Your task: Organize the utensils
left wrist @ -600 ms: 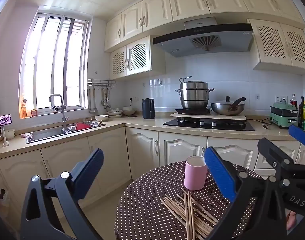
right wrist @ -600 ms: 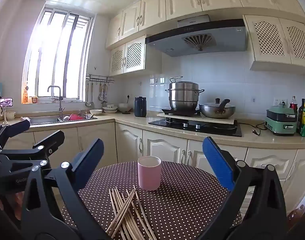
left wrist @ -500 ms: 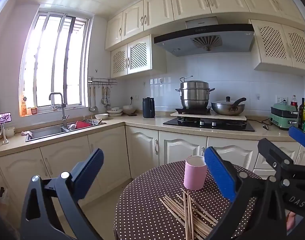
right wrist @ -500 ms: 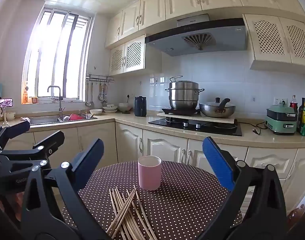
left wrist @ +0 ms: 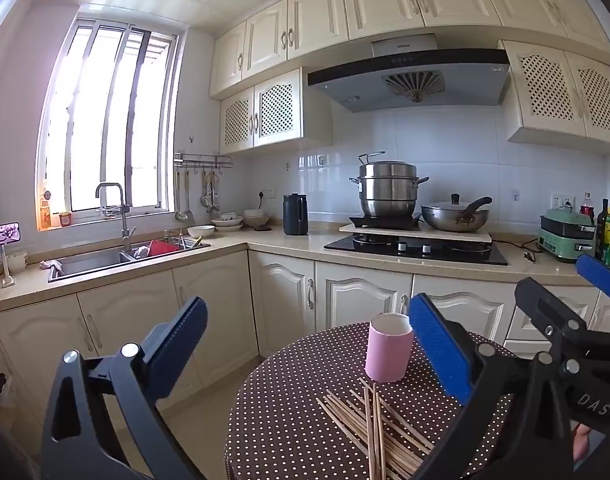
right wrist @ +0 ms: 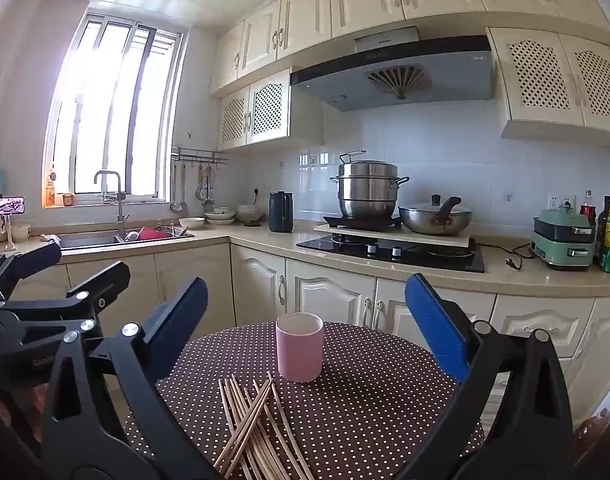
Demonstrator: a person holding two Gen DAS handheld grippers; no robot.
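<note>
Jaws of both grippers wide, empty; chopsticks (right wrist: 251,420) on table below, untouched.

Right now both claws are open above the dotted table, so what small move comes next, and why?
Probably lower the right claw onto the loose pile of thin wooden chopsticks. They lie scattered flat on the brown polka-dot tablecloth, just in front of the upright pink cylindrical cup, and neither claw holds anything yet.

Each hand-held gripper (left wrist: 305,340) has black plastic arms, silver screws, blue ribbed pads and white lettering.
</note>
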